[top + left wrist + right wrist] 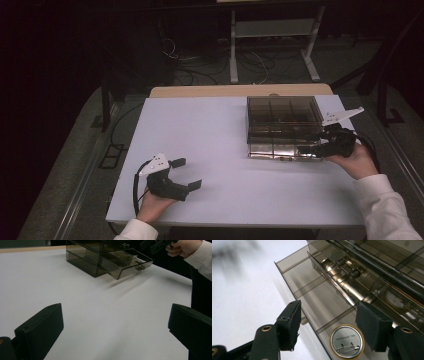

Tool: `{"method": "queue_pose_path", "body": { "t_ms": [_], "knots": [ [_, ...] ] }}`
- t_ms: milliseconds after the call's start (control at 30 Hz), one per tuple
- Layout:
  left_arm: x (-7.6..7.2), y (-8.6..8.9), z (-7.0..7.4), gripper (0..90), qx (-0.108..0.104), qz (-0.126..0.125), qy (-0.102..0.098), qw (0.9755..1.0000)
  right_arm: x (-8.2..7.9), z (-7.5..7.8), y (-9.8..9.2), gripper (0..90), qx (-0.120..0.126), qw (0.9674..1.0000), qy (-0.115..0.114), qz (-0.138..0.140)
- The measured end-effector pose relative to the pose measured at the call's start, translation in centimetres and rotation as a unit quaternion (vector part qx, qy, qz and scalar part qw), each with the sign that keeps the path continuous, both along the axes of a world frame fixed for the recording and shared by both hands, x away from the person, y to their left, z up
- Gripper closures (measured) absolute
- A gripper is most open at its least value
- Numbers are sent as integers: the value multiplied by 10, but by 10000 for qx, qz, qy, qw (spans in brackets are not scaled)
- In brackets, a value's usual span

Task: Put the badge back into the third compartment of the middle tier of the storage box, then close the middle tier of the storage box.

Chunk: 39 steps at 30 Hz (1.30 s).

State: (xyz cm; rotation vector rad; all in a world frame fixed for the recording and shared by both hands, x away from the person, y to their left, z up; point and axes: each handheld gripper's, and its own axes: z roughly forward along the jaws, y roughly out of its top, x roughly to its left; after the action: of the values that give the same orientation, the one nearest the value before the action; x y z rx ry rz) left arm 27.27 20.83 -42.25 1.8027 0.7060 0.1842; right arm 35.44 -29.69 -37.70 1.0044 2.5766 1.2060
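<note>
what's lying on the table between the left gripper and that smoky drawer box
Nothing: in the left gripper view, bare white table runs from the left gripper to the drawer box.

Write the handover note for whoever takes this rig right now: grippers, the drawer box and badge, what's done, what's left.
Left gripper: open, holding nothing, resting on the white table well away from the box.
Right gripper: jaws apart over the open drawer, not pressing on anything.
Smoky drawer box: at the table's far right; one drawer is pulled out toward the person.
Round pin badge: lying back-up, pin showing, in the drawer's nearest compartment, free of the jaws.
Done: drawer opened, badge inside.
Left: probably withdraw the right gripper and push the drawer shut.
</note>
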Motion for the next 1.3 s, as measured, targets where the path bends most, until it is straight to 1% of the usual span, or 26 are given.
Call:
{"method": "queue_pose_path", "body": {
  "t_ms": [100, 167, 367, 467, 567, 633, 767, 867, 933, 1033, 1133, 1300],
  "knots": [
    [0, 0, 0, 0, 0, -4, 2, 10000, -1, 1, 1, 364, 39, 10000, 17, 38],
    [0, 0, 0, 0, 0, -7, 4, 10000, -2, 1, 2, 364, -1, 10000, 30, 53],
    [0, 0, 0, 0, 6, 2, -4, 10000, -7, 3, 7, 364, 74, 9998, 47, 161],
    [0, 0, 0, 0, 15, -15, 2, 10000, -10, 4, 14, 365, 32, 9997, 56, 254],
    [0, 0, 0, 0, 13, -12, -2, 10000, -12, 4, 16, 365, 41, 9996, 45, 284],
    [0, 0, 0, 0, 5, -3, -3, 10000, -13, 4, 18, 365, 71, 9995, 33, 317],
    [0, 0, 0, 0, 5, 0, -10, 10000, -15, 2, 22, 364, 151, 9990, 88, 400],
    [0, 0, 0, 0, 1, -7, 5, 10000, -18, 1, 27, 364, 214, 9982, 153, 545],
    [1, 0, 0, 0, 7, -15, 2, 10000, -19, 1, 27, 367, 226, 9980, 156, 564],
    [0, 0, 0, 0, 10, -14, 4, 10000, -21, 0, 31, 406, 230, 9973, 185, 666],
    [0, 0, 0, 0, 3, -2, 9, 10000, -23, 1, 34, 485, 258, 9966, 160, 768],
    [0, 1, 0, 0, -13, -4, 8, 10000, -25, 1, 38, 504, 247, 9962, 166, 820]
  ]
}}
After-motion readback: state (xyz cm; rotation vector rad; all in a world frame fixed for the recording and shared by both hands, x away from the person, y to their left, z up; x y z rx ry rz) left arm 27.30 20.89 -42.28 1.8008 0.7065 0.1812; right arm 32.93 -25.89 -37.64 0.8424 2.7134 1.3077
